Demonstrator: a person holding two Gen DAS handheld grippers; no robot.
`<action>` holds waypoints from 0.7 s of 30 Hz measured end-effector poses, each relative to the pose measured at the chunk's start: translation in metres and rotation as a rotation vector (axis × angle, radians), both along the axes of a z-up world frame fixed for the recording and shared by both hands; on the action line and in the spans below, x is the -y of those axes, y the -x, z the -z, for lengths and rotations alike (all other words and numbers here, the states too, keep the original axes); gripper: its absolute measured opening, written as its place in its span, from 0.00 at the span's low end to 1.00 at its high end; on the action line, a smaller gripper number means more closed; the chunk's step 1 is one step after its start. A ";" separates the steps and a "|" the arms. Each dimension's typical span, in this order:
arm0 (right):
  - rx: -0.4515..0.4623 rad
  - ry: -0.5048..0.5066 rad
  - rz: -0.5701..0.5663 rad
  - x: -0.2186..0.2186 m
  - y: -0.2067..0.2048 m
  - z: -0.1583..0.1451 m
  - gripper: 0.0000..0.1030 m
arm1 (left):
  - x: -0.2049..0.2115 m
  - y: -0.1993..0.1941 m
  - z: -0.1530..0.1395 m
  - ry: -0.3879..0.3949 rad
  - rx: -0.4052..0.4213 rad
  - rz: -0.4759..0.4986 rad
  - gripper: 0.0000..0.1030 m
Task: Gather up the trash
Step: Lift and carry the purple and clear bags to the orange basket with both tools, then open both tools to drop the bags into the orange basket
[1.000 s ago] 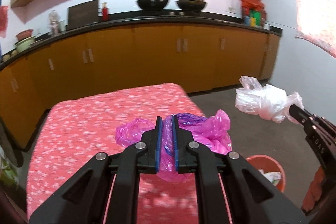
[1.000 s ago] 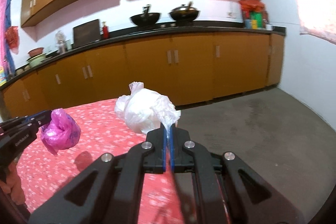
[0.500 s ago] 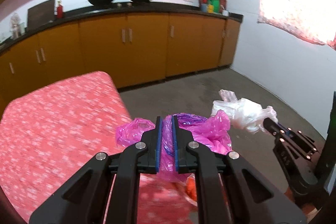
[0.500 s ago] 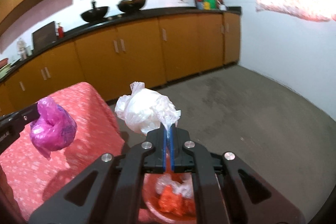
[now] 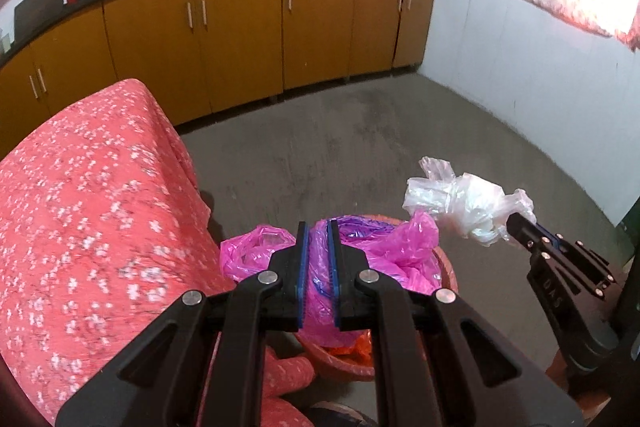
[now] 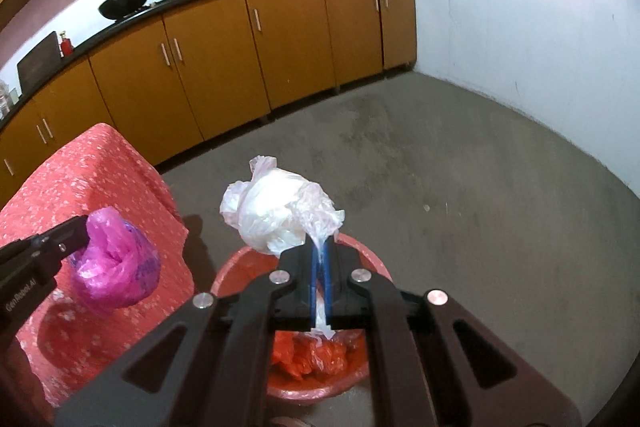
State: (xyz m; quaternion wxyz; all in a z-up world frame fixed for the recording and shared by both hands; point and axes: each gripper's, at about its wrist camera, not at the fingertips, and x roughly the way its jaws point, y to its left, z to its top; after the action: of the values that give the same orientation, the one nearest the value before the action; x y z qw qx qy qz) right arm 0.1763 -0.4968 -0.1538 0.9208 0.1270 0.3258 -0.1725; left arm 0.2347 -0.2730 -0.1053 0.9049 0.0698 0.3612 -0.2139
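My left gripper (image 5: pixel 318 227) is shut on a crumpled pink plastic bag (image 5: pixel 384 251), which hangs over the near rim of a red bin (image 5: pixel 446 271) on the floor. In the right wrist view that pink bag (image 6: pixel 116 263) shows at the left, beside the table edge, held by the left gripper (image 6: pixel 82 231). My right gripper (image 6: pixel 319 247) is shut on a wadded white plastic bag (image 6: pixel 276 213), held above the red bin (image 6: pixel 360 247). The bin holds orange-red plastic scraps (image 6: pixel 316 355). From the left wrist view the white bag (image 5: pixel 460 203) and the right gripper (image 5: pixel 516 225) appear at the right.
A table under a red flowered cloth (image 5: pixel 80 207) stands just left of the bin. Orange cabinets (image 5: pixel 240 35) with a black counter and two woks run along the back wall. A grey concrete floor (image 6: pixel 480 187) stretches to the white wall at the right.
Both grippers swung right off the table and sank toward the floor, each keeping its bag. The red bin has come into view directly beneath them.
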 end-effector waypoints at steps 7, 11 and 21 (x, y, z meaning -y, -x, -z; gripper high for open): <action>-0.034 -0.058 0.002 0.009 -0.013 0.019 0.04 | 0.025 -0.003 0.015 -0.035 -0.028 0.041 0.09; -0.045 -0.109 -0.010 0.016 -0.023 0.027 0.08 | 0.040 -0.004 0.021 -0.051 -0.041 0.067 0.10; -0.049 -0.139 0.004 0.031 -0.027 0.034 0.20 | 0.048 -0.014 0.030 -0.049 -0.067 0.055 0.28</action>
State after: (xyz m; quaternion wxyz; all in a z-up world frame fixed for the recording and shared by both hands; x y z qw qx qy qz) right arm 0.2034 -0.5278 -0.1874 0.9012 0.1869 0.3593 -0.1542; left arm 0.2491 -0.3206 -0.1356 0.8842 0.0946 0.3943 -0.2318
